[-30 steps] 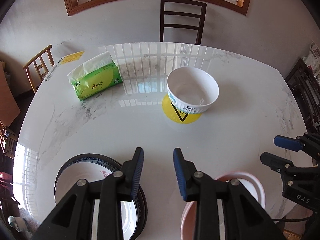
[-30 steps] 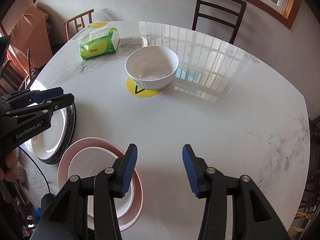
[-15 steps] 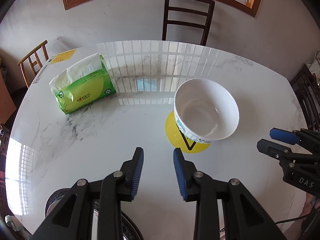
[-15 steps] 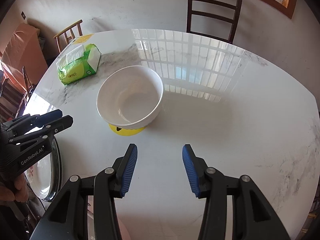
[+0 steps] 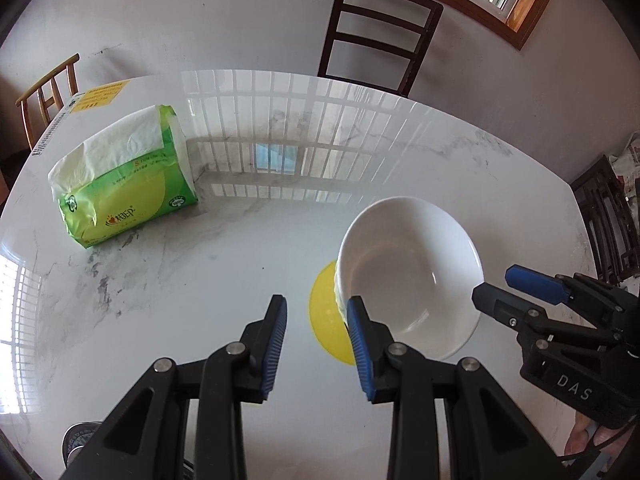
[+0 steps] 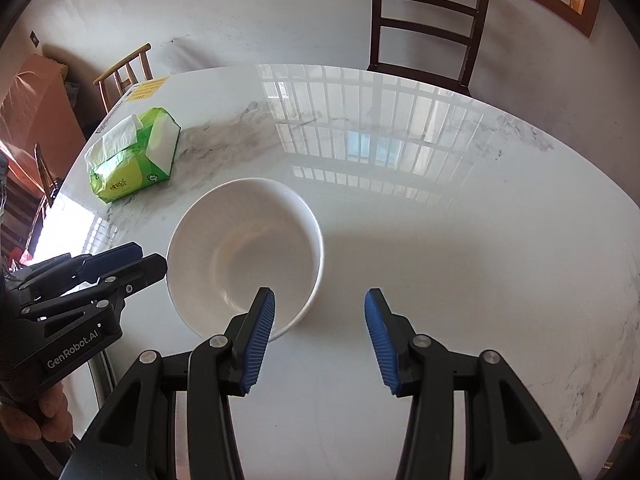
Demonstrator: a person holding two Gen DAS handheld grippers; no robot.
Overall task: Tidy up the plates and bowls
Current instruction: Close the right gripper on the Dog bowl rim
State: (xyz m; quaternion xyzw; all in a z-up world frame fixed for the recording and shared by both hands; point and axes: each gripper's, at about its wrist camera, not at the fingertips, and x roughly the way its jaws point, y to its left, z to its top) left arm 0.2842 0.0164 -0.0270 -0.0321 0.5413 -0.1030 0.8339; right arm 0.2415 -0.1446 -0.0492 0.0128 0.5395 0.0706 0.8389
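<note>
With both sets of blue-padded fingers spread apart and nothing between them, neither gripper has hold of anything right now. The left gripper (image 5: 316, 344) hangs low over the marble table (image 5: 168, 288), and its right-hand pad sits right up against the near-left rim of the white bowl (image 5: 408, 276), though I can't tell if it's actually touching or just overlapping in the view. The right gripper (image 6: 320, 336) comes at the same bowl (image 6: 244, 256) from the other side, with its left-hand finger (image 6: 258, 340) poking over the near rim so the pad shows against the bowl's inside, while its other finger is out over bare tabletop. So the bowl is just ahead of both grippers, kind of boxed in between them, sitting on a yellow round sticker (image 5: 328, 320) that peeks out on the left gripper's side. Further out, ahead and to the left of the fingers, there's a green tissue pack (image 5: 120, 184) lying well apart from the bowl. Past the far edge of the table is a dark wooden chair (image 6: 424, 24) against the wall, and a lighter wooden chair (image 6: 124, 72) off at the far left corner.
</note>
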